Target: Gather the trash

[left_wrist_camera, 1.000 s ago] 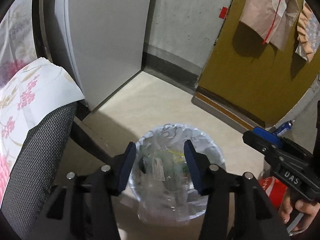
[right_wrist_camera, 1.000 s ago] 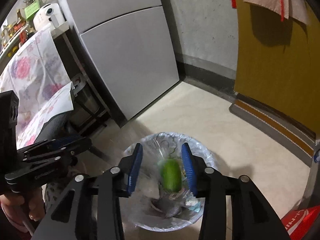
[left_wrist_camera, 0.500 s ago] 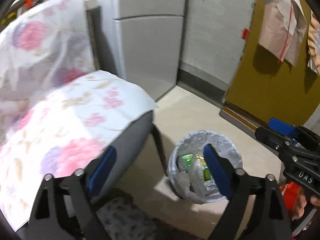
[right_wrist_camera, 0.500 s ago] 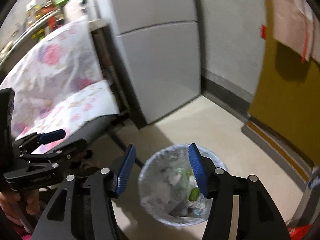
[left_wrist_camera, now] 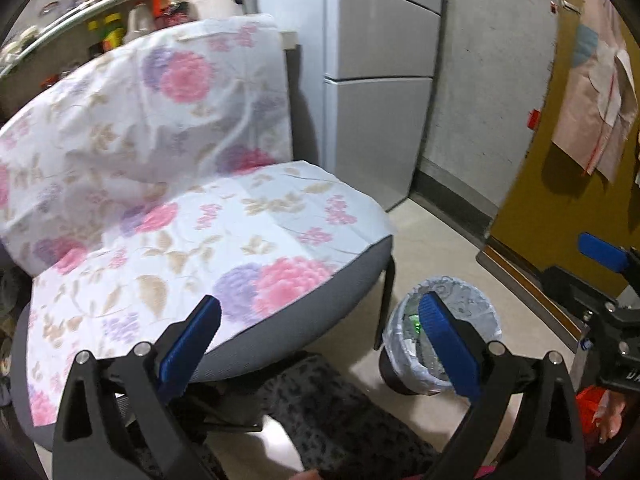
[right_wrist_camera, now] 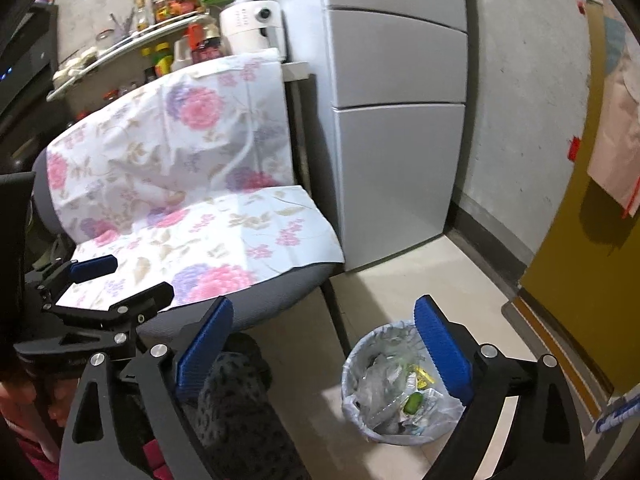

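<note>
A round trash bin with a clear liner (right_wrist_camera: 360, 364) stands on the floor beside the chair; it also shows in the left wrist view (left_wrist_camera: 472, 300). It holds crumpled plastic and a green item (right_wrist_camera: 413, 402). My left gripper (left_wrist_camera: 318, 330) is open and empty, raised above the chair's front edge and the bin. My right gripper (right_wrist_camera: 322, 344) is open and empty, raised high above the floor left of the bin. Each gripper shows in the other's view, the left one (right_wrist_camera: 94, 268) and the right one (left_wrist_camera: 600, 250).
A grey chair with a floral cloth (left_wrist_camera: 200, 220) fills the left. A grey fridge (right_wrist_camera: 396, 120) stands behind it, next to a concrete wall and a yellow door (left_wrist_camera: 560, 208). A shelf with bottles (right_wrist_camera: 160, 12) is far back. A red package (left_wrist_camera: 596, 400) lies low at the right.
Both grippers have risen and pulled back from the bin and opened wider. The green item that was between the right fingers now lies in the bin. The chair has come into view.
</note>
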`<state>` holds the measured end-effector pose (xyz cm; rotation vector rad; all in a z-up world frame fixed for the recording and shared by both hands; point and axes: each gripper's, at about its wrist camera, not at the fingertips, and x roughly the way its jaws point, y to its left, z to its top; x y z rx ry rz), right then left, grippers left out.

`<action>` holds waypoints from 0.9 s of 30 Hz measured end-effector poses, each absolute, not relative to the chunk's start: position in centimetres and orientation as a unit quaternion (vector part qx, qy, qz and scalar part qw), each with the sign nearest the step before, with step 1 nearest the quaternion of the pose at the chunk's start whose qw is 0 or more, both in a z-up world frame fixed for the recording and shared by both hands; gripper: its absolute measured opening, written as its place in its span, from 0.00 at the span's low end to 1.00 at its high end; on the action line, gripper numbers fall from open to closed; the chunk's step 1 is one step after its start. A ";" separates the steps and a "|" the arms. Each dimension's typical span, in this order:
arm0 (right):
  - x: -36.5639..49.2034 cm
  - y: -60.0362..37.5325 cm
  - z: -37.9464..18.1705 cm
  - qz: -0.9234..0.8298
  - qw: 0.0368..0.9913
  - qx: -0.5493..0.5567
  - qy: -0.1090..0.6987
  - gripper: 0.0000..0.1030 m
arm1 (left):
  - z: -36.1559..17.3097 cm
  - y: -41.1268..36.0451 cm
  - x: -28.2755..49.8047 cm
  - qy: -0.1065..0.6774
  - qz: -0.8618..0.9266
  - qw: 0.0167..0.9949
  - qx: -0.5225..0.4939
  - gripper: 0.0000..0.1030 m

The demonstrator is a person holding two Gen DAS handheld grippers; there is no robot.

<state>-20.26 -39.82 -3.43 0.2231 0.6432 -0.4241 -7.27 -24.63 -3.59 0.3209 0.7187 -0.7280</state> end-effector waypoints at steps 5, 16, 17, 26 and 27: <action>-21.3 -38.1 -0.9 -0.198 0.924 0.081 0.318 0.90 | -2.1 -22.3 -7.4 0.343 -0.332 0.867 0.143 0.93; -22.5 -37.4 0.4 -0.207 0.916 0.068 0.337 0.90 | -0.7 -20.6 -8.8 0.335 -0.327 0.871 0.146 0.93; -22.5 -37.4 0.4 -0.210 0.916 0.070 0.336 0.90 | -0.6 -20.5 -8.9 0.334 -0.327 0.872 0.145 0.93; -23.0 -37.6 0.7 -0.216 0.917 0.079 0.327 0.90 | 0.0 -20.0 -9.1 0.330 -0.325 0.876 0.137 0.93; -23.0 -37.7 0.7 -0.216 0.917 0.079 0.326 0.90 | 0.0 -20.0 -9.0 0.330 -0.325 0.875 0.138 0.93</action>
